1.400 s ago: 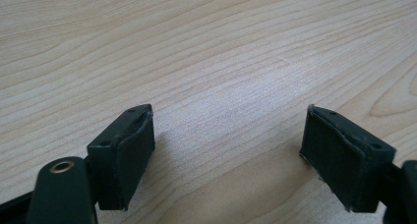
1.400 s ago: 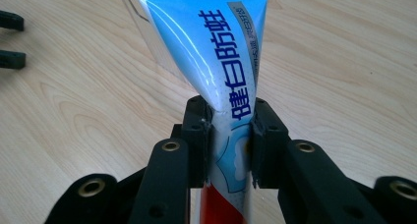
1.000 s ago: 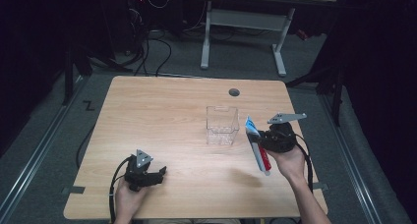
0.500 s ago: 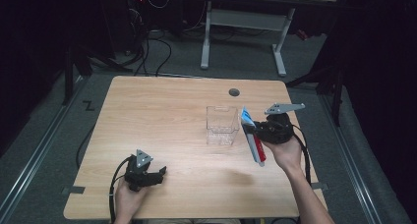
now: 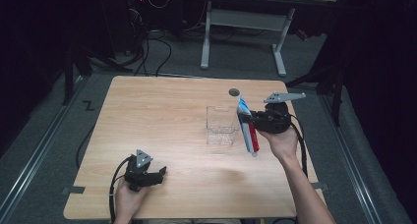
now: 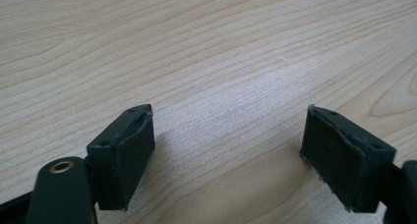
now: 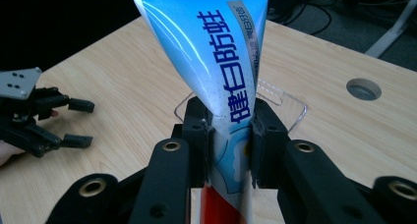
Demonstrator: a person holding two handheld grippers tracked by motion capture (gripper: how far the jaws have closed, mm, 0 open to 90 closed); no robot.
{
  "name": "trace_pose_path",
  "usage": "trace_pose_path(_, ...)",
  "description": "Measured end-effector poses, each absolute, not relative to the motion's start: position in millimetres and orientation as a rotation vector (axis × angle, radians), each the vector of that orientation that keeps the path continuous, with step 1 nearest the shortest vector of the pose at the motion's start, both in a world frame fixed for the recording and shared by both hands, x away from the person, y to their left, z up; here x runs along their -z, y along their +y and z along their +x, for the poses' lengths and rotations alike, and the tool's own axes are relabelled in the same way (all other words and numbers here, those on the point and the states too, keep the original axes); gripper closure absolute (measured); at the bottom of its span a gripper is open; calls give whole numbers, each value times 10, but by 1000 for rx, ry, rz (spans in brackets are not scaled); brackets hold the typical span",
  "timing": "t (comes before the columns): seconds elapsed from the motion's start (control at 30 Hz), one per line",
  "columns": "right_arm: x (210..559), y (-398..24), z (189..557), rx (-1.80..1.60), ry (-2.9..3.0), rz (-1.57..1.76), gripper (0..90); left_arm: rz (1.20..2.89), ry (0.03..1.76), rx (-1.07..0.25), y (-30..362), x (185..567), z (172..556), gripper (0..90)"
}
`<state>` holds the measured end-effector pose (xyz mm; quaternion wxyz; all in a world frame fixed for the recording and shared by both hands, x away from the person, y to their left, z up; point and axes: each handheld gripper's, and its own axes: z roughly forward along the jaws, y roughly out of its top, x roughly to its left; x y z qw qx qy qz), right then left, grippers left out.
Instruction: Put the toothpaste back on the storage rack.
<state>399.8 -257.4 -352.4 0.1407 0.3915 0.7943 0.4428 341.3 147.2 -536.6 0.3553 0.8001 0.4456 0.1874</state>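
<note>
The tube [image 7: 216, 62] is in your right gripper [image 7: 230, 145], pinched across its flat body so the crimped blue end stands up above the jaws and the red cap end hangs below them; in the high view the tube [image 5: 248, 128] slants down toward you, its cap end clear of the table [image 5: 162, 111]. That mid-body hold makes sense: the pads squeeze the flat faces, where the tube cannot roll, and the cap end is left free to lead downward. The jaws are closed tight on it, both pads pressed against its sides. The clear box [image 5: 222, 126] stands just to the left of the tube in the high view, open side up, and in the right gripper view its rim [image 7: 280, 94] shows directly behind the tube, so the tube is beside and a little above the box, not yet inside. By my reading you are lining it up for a drop into the box; the slant may need straightening so the cap clears the near wall. Your left gripper [image 5: 142, 174] rests low at the near left of the table, well apart from the box, its jaws wide open on bare wood [image 6: 221, 86] with nothing between them.
</note>
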Motion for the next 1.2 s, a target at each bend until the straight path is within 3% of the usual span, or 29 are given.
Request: trace_pose_path(1.2,3290,-2272,4380,-1355,2251,1075,731,2067,1151,-485,1470,5367,3413,203)
